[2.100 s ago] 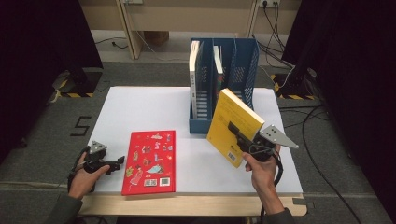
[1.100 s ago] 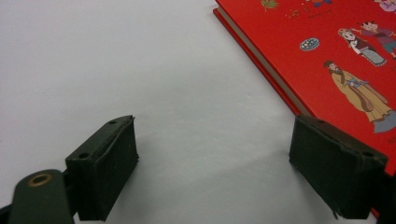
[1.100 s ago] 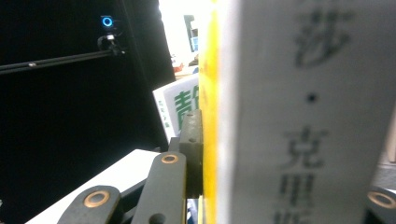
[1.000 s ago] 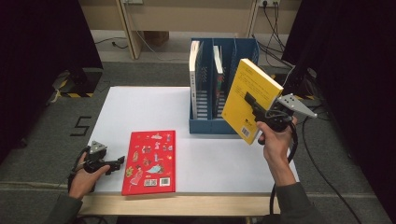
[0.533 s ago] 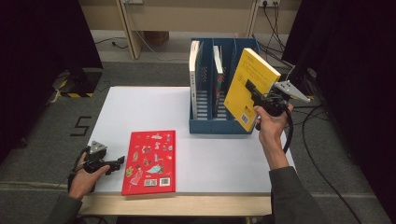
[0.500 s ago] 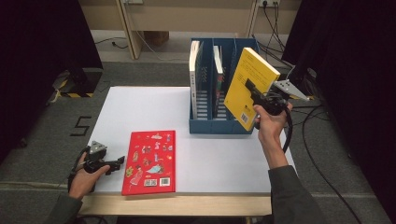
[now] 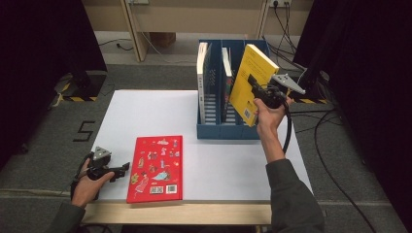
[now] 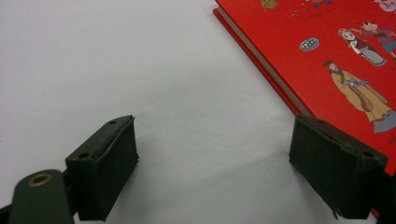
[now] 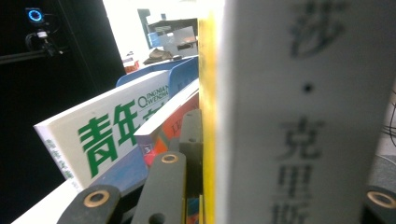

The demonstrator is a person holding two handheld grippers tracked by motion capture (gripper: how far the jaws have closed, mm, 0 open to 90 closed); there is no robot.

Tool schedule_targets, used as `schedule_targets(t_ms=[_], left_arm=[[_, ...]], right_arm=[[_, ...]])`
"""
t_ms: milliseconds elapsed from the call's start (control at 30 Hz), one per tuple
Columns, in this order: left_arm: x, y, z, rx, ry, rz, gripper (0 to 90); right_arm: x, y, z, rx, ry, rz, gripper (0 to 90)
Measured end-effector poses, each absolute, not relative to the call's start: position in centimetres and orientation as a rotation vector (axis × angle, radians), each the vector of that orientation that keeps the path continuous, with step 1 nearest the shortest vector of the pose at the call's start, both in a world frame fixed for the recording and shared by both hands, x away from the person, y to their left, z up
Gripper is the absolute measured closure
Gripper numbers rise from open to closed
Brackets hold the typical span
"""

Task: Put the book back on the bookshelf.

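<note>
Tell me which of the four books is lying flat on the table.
The red book, cover up near the table's front edge beside the open left gripper. Two others stand in the blue rack; the yellow book is held tilted by the right gripper.

Left hand-held gripper (image 7: 121,169) open, low; right hand-held gripper (image 7: 253,87) clamped, raised.

Overhead view, two close gripper views
</note>
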State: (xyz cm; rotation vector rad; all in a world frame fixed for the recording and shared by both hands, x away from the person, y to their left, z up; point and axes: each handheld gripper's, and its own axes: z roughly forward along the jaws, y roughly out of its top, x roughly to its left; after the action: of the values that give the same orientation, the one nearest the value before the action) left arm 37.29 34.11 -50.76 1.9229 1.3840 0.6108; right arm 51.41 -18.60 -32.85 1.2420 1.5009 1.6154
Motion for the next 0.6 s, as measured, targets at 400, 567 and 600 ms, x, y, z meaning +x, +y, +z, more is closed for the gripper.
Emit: schedule_targets(t_ms=[400, 567, 600], left_arm=[[37.3, 34.1, -50.8, 1.923, 1.384, 0.610, 13.9], [37.3, 34.1, -50.8, 1.922, 1.384, 0.610, 13.9], [37.3, 34.1, -50.8, 1.923, 1.384, 0.610, 13.9]], right_arm=[[54.4, -16.1, -34.0, 1.267, 1.503, 1.578, 75.2], [55.4, -15.1, -34.7, 1.276, 1.500, 1.569, 74.8], [55.5, -15.0, -34.8, 1.282, 1.498, 1.569, 74.8]])
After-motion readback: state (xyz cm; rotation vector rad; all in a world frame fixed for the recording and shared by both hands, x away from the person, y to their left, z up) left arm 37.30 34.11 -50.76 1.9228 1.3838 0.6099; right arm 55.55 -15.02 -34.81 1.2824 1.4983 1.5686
